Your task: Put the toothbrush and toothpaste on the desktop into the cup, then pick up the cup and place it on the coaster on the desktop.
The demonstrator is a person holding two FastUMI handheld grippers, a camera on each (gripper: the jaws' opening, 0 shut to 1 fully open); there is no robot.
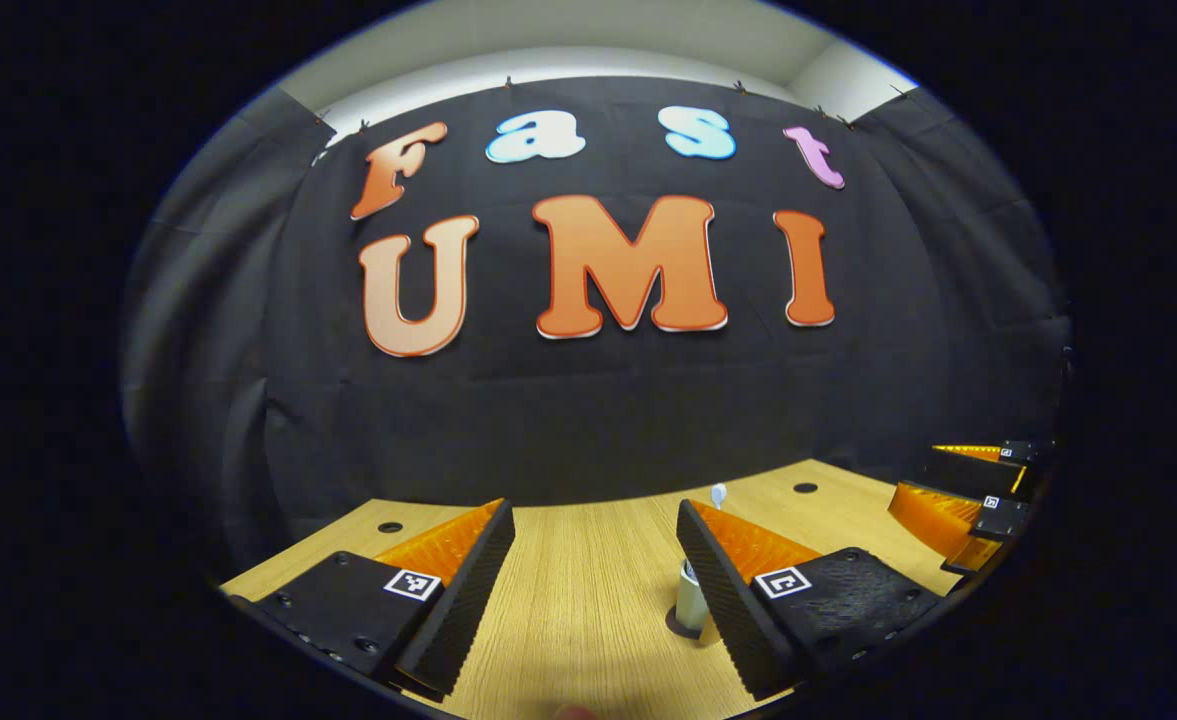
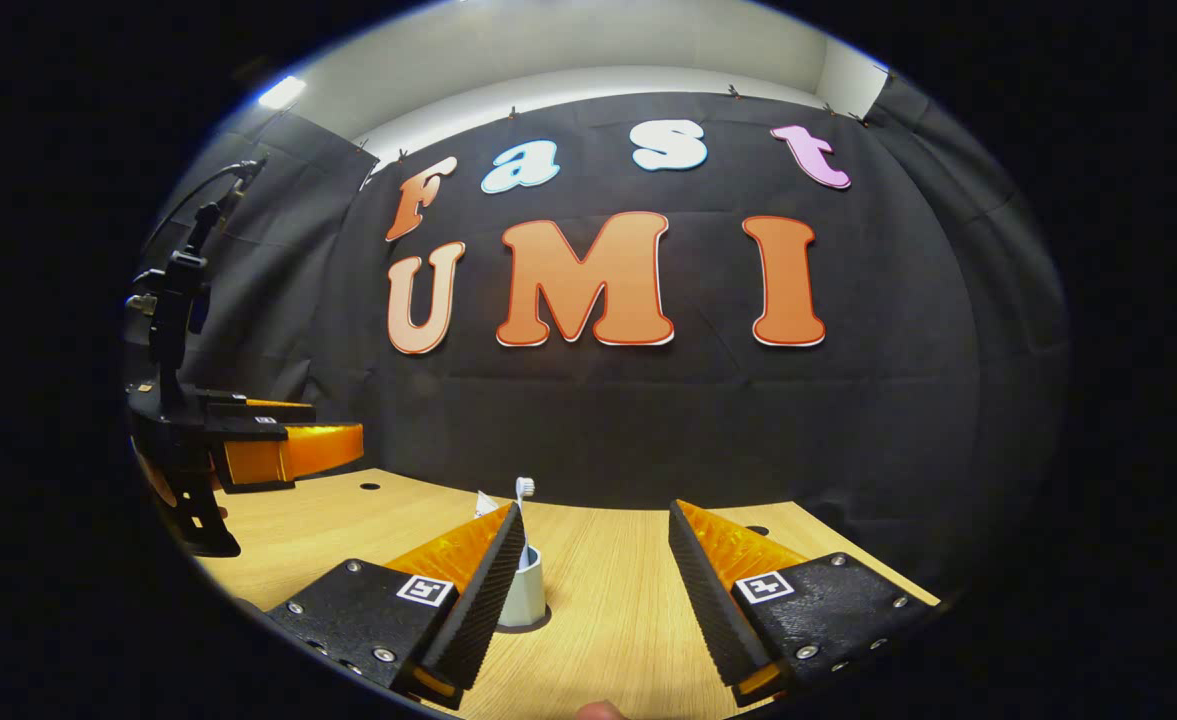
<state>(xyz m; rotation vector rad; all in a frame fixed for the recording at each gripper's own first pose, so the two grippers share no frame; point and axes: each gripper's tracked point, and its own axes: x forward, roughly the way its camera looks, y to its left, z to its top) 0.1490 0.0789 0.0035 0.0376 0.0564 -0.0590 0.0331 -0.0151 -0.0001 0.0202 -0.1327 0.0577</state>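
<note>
A pale cup (image 1: 689, 598) stands on a dark round coaster (image 1: 675, 626) on the wooden desktop, half hidden behind one finger of my left gripper (image 1: 596, 512). A toothbrush head (image 1: 718, 492) sticks up out of the cup. My left gripper is open, holds nothing, and the cup sits just outside its gap. In the right gripper view the cup (image 2: 528, 592) stands behind one finger of my right gripper (image 2: 597, 512), with the toothbrush (image 2: 525, 490) and the toothpaste tip (image 2: 485, 503) poking out. My right gripper is open and holds nothing.
The wooden desktop (image 1: 588, 600) has small dark round holes near its back edge (image 1: 805, 488). The right gripper (image 1: 923, 470) shows at the far right of the left gripper view. The left gripper (image 2: 348, 440) and its handle rig show at the left of the right gripper view.
</note>
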